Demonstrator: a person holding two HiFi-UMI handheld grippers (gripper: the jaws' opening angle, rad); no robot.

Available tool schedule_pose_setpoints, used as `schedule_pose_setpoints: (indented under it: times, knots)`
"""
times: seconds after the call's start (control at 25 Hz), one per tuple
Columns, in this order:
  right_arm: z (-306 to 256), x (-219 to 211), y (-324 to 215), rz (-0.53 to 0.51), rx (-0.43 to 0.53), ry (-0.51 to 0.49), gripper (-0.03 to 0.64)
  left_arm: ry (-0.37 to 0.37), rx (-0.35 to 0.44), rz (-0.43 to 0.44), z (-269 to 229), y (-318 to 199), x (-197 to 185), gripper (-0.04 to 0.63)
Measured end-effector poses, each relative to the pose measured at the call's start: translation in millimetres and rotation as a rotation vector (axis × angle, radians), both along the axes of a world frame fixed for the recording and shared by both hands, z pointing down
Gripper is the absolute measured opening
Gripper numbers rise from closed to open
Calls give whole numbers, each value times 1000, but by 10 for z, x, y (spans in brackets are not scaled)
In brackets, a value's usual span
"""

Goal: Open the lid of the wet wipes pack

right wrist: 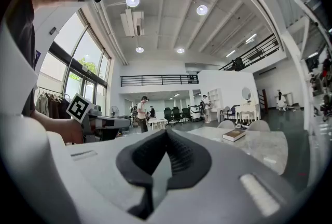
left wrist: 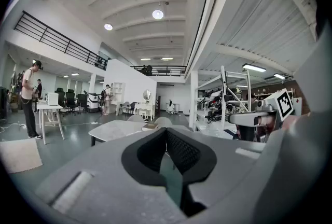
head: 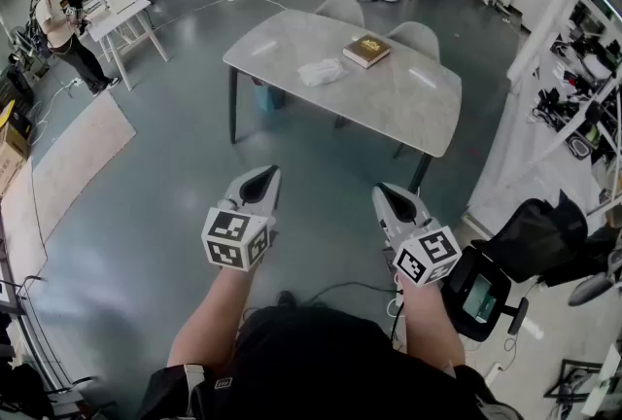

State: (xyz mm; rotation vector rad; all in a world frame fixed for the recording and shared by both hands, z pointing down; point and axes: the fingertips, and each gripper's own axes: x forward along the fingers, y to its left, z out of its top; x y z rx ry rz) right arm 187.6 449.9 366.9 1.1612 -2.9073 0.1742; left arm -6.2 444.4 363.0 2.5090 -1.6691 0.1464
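Left gripper (head: 264, 177), right gripper (head: 386, 192): my fingers pressed closed, ribbed dark pads together, gripping nothing. Wet wipes pack (head: 322, 71), crinkly white, lies well ahead on smooth pale counter (head: 408, 102) near brown book (head: 366, 50).

The left gripper (left wrist: 166, 134) holds its jaws closed together, with nothing between them. Beyond them stands a pale table (left wrist: 114, 129) with a book (left wrist: 150, 126) near its far edge. A person (left wrist: 27, 98) stands at far left, and the right gripper (left wrist: 233, 119) shows at right.
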Motion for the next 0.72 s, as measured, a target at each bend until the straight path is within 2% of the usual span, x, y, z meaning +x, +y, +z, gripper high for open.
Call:
schedule_pose_setpoints:
  times: [0.44,0.72]
  knots:
    - [113,221,112,9,-10,-31,2,-28,-15,17,65,117,216,11]
    - [309,339,81,10,-90,-59,3,-23,-31,29,117,9,286,11]
